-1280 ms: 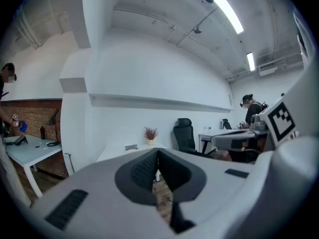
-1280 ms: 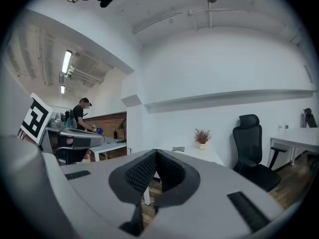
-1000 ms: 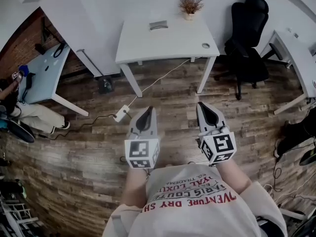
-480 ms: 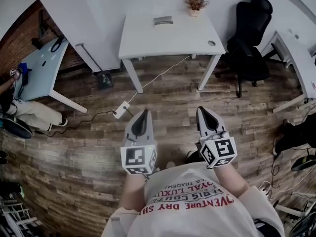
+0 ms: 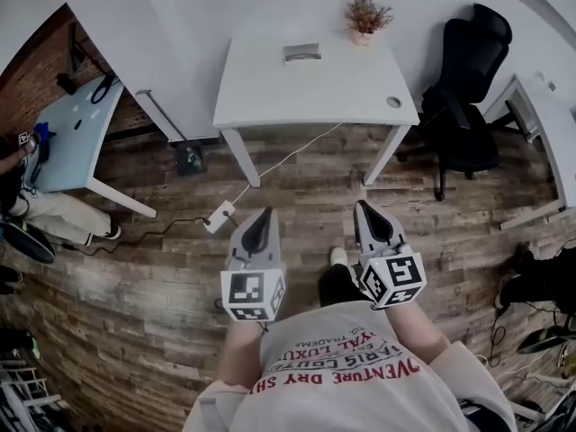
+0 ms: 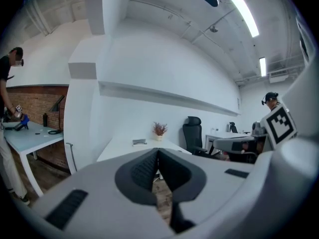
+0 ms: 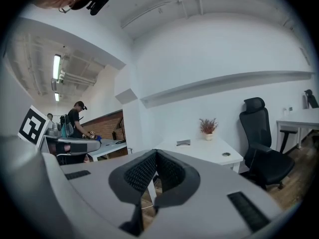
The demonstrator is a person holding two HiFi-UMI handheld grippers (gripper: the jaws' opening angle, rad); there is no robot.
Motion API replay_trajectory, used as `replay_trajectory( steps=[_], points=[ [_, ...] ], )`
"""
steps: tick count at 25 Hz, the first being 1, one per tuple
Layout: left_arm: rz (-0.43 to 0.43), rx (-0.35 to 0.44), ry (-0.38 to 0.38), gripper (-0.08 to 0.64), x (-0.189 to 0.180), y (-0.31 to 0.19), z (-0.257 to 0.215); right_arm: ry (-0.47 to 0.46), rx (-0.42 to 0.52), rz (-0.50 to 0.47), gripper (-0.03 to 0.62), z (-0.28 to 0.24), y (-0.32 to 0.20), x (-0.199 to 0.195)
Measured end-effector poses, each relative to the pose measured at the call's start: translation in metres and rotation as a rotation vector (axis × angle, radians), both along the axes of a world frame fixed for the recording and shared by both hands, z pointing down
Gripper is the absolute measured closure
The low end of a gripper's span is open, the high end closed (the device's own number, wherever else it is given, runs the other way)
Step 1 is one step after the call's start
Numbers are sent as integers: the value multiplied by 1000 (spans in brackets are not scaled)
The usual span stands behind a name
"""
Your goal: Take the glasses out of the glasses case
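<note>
Two pairs of jaws pressed together on nothing, both well short of the goal

I hold my left gripper (image 5: 263,214) and right gripper (image 5: 364,207) side by side over the brown wood-plank floor (image 5: 162,277), each fully closed and empty. The small flat grey glasses case (image 5: 302,52) lies on the white rectangular table (image 5: 270,88) ahead, near its far edge, just left of a little pot of dried reddish plant (image 5: 364,14); a black office chair (image 5: 468,88) stands to the table's right

White rectangular table (image 5: 270,88) against wall, dried potted plant (image 5: 364,16) on it; black office chair (image 5: 472,61) just beside.
</note>
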State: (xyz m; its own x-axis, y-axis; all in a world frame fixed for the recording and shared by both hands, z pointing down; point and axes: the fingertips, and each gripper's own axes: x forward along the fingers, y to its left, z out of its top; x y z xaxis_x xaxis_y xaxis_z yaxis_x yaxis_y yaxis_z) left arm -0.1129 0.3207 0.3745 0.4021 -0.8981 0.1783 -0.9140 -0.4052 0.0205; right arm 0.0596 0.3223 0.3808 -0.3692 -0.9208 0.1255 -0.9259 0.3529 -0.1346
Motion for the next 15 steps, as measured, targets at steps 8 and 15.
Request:
replay_trajectory(
  steps=[8,15],
  points=[
    [-78,39,-54,552,27,-124,-26,0,5,-72,580,-18,-133,34],
    [-86,28,-56,552,79,-228,-18,9,-30,-133,580,-6,-234,72]
  ],
)
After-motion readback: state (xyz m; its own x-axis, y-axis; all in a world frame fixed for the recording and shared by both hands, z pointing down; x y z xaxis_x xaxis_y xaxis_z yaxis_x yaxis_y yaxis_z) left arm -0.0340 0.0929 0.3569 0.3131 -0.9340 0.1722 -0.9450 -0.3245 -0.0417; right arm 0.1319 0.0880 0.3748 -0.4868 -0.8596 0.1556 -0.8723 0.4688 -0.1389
